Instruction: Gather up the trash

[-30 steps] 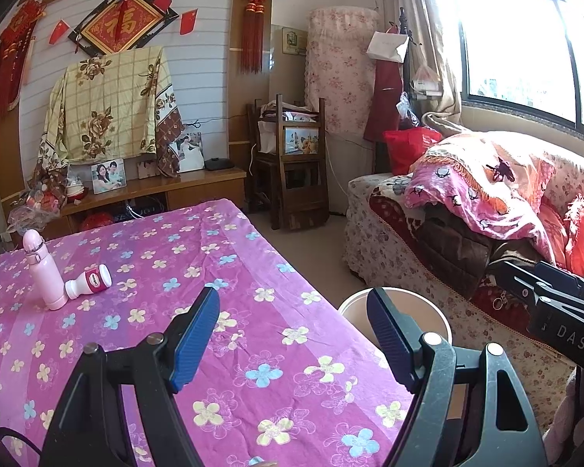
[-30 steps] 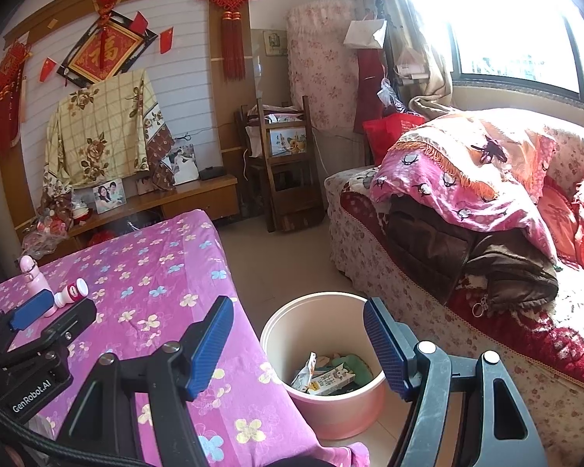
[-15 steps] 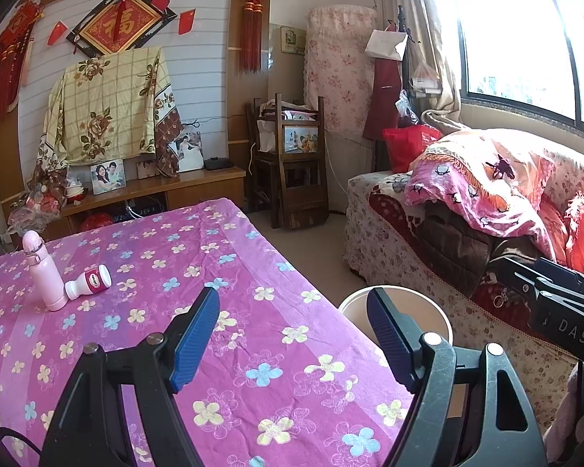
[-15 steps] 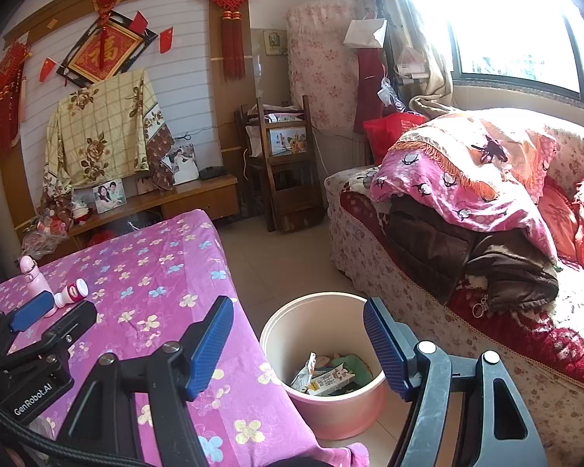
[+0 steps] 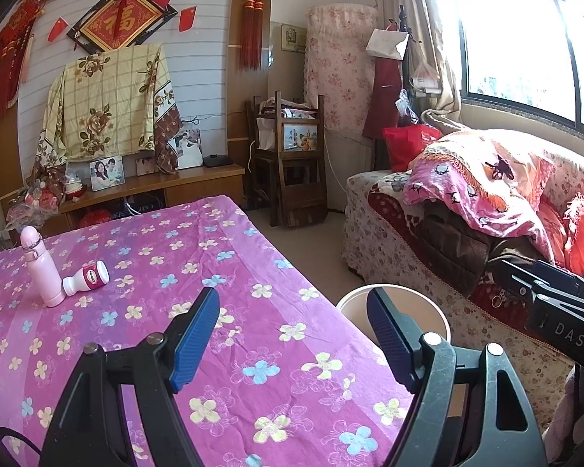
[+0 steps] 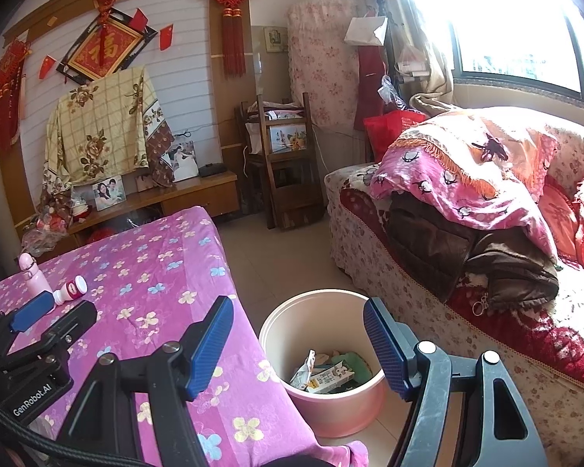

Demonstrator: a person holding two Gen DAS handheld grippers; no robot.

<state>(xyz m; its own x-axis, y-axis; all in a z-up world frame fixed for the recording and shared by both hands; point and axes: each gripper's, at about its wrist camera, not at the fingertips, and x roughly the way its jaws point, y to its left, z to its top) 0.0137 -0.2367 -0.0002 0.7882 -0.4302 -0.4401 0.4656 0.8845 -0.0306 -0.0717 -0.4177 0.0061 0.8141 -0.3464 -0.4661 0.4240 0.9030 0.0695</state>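
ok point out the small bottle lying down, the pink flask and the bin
small bottle (image 5: 86, 277), left wrist view, on its red label
pink flask (image 5: 39, 268), left wrist view, on its body
bin (image 6: 292, 321), right wrist view, on its inner wall

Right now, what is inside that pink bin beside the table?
The bin holds a drink carton, a crumpled wrapper and something green. Whatever lies beneath them is covered.

The purple tablecloth (image 5: 253, 311) lies bare up to a pink flask (image 5: 39, 268) and small bottle (image 5: 86, 277) (far corner).
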